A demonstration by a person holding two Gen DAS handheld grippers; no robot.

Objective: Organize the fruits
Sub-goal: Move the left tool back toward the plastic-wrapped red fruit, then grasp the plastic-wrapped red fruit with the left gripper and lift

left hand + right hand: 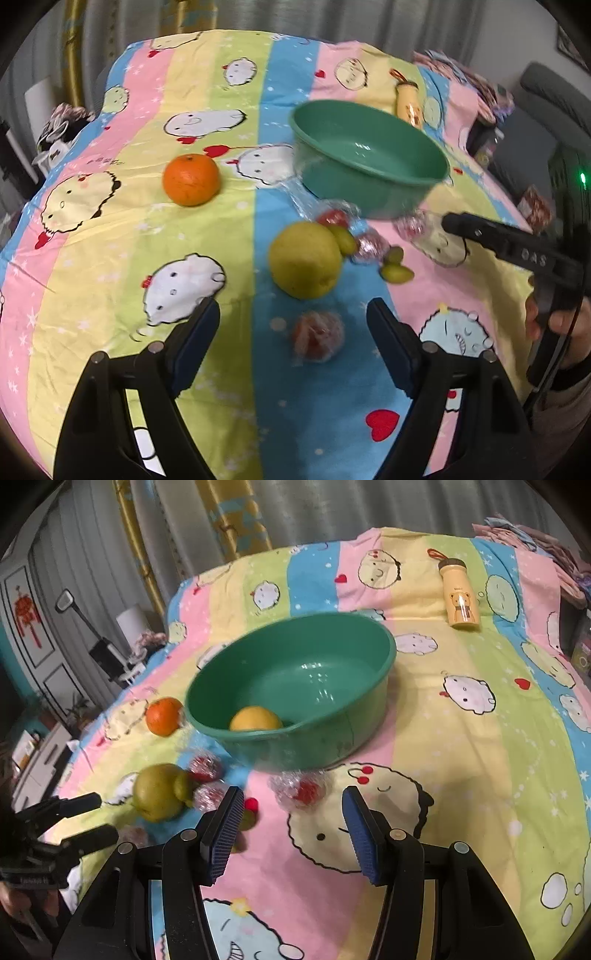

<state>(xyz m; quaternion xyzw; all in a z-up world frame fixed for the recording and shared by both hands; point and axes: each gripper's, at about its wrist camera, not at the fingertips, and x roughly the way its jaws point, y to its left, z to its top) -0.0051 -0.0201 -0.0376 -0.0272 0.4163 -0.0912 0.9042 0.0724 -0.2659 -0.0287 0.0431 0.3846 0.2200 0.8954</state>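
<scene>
- Two black handheld grippers with blue pads hang over a striped cartoon-print bedsheet (480, 738); the left gripper (293, 325) has its jaws wide apart with nothing between them, above a blurred plastic-wrapped reddish fruit (317, 339).
- The right gripper (291, 821) also holds nothing, jaws parted, near a wrapped red fruit (301, 790) (its outline is hard to make out).
- The round green plastic basin (354, 642) holds one yellow fruit (255, 718), partly hidden by the rim.
- Outside it lie an orange (191, 180), a large yellow-green pear-like fruit (304, 260) and small green fruits (397, 273).
</scene>
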